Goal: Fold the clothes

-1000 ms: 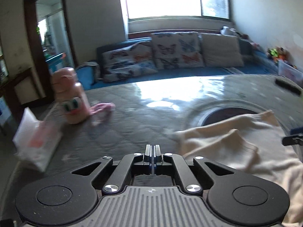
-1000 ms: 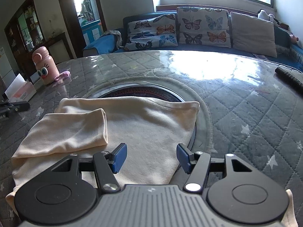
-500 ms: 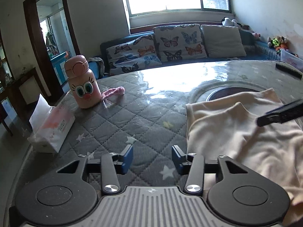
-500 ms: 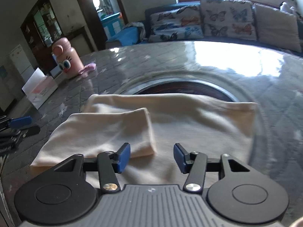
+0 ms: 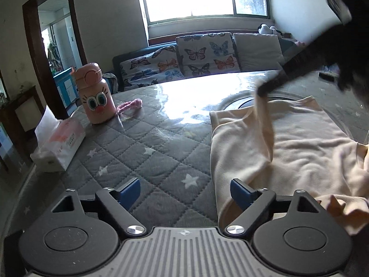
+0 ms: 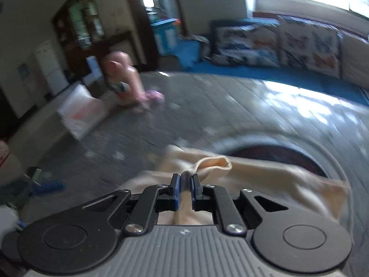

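Observation:
A cream garment (image 5: 299, 147) lies on the grey quilted table (image 5: 150, 152), partly over a round dark inset. My left gripper (image 5: 185, 192) is open and empty, low over the table just left of the garment's near left edge. My right gripper (image 6: 184, 184) is shut on the garment's sleeve (image 6: 214, 164) and holds it lifted off the body. In the left wrist view the right gripper (image 5: 263, 91) comes in from the upper right, with the sleeve (image 5: 265, 124) hanging from its tip. The right wrist view is motion-blurred.
A pink cartoon bottle (image 5: 95, 94), a pink cloth scrap (image 5: 130, 105) and a tissue box (image 5: 57, 145) stand at the table's left. A sofa with butterfly cushions (image 5: 203, 55) lies behind the table. A black remote (image 5: 328, 75) lies at the far right.
My left gripper opened and drew back to the garment's left edge. My right gripper moved left, shut on the folded sleeve and lifted it.

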